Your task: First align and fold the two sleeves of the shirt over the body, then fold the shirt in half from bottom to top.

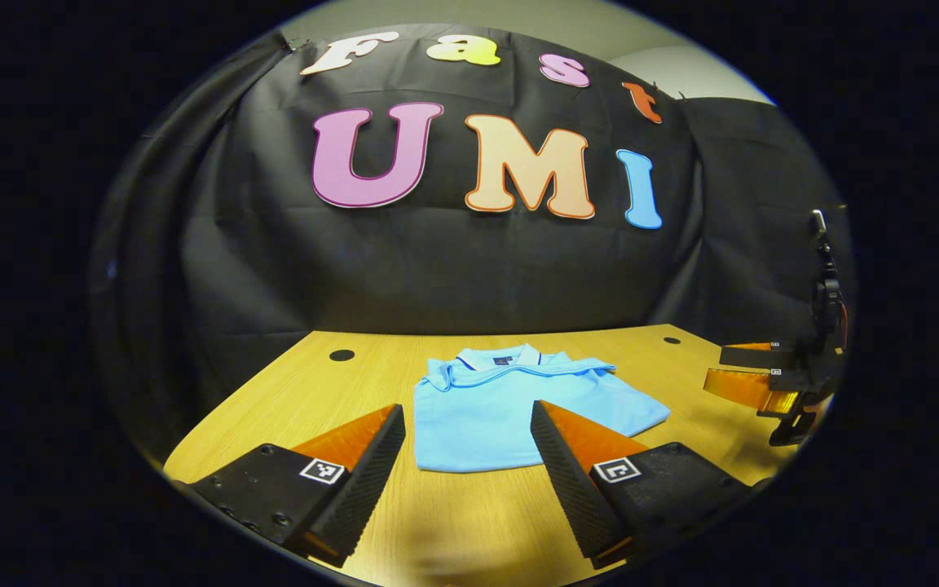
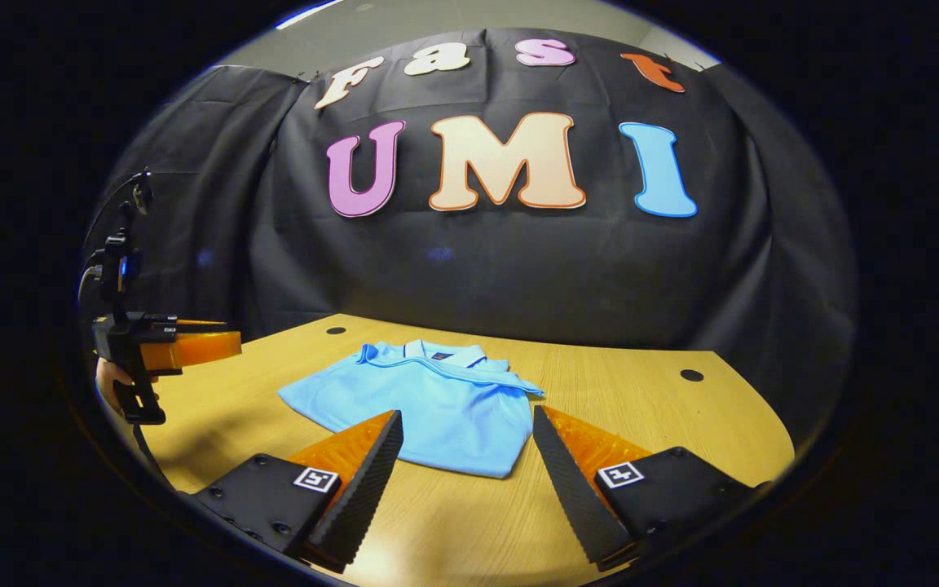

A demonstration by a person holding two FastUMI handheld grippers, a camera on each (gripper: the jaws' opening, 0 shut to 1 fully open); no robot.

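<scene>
While the left gripper (image 1: pixel 467 436) hovers with fingers apart, the folded shirt (image 1: pixel 518 399) lies at 12 o'clock on the table (image 1: pixel 290 391). Right gripper view: right gripper (image 2: pixel 467 440) likewise spread, shirt at 12 o'clock.

The shirt (image 1: pixel 510 403) has its near hem partly hidden behind the left gripper's fingers (image 1: pixel 372 465). In the right gripper view the fingers (image 2: pixel 363 481) cover the shirt's (image 2: pixel 429 399) near edge, and the small chest mark (image 2: pixel 437 355) is too small to tell. The counter's (image 1: pixel 478 522) near edge is cut off.
</scene>
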